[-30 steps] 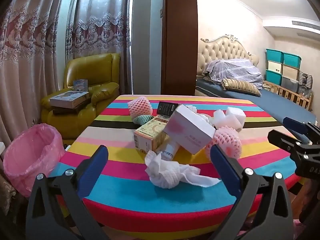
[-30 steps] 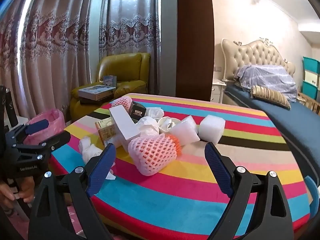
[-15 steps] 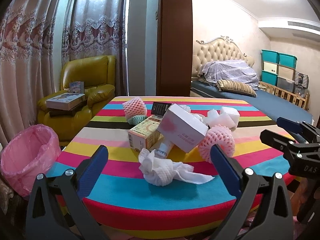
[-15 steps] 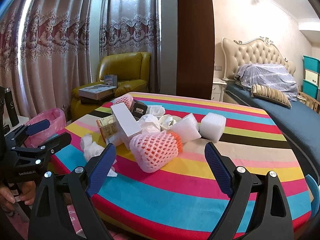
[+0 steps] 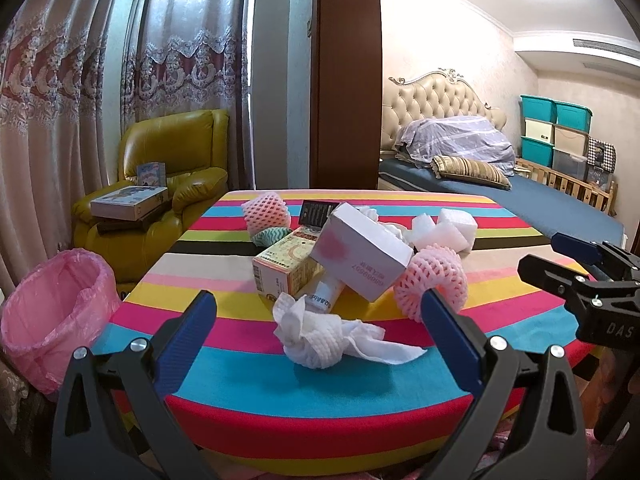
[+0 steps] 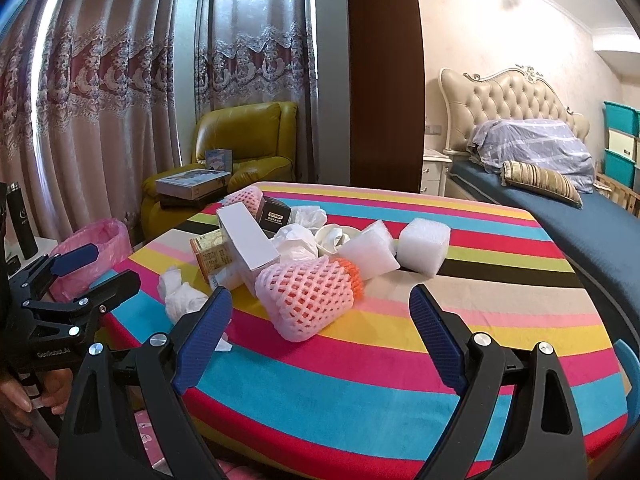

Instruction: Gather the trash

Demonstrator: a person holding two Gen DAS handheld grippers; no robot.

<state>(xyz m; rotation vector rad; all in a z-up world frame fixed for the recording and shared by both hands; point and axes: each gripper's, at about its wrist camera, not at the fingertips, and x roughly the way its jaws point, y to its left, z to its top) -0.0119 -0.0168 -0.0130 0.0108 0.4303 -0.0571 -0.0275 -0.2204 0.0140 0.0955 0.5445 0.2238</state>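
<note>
A pile of trash lies on the striped table [image 5: 224, 364]: a crumpled white tissue [image 5: 320, 338], a white box [image 5: 362, 252], a yellow carton [image 5: 286, 266], pink foam fruit nets [image 5: 434, 280] and white foam blocks [image 5: 456, 226]. My left gripper [image 5: 318, 332] hangs open at the table's near edge, the tissue framed between its fingers. My right gripper [image 6: 320, 320] is open too, facing the pink foam net [image 6: 308, 294] from the near right side. White foam blocks [image 6: 424, 242] sit behind that net. Neither holds anything.
A bin lined with a pink bag [image 5: 52, 312] stands on the floor left of the table. A yellow armchair [image 5: 168, 168] with books is behind it. A bed [image 5: 520, 196] and storage boxes are at the right. A hand [image 6: 24, 394] holds the left gripper.
Both grippers have drawn back a little from the table, so the pile looks slightly farther away. Both stay open and the trash has not moved.
</note>
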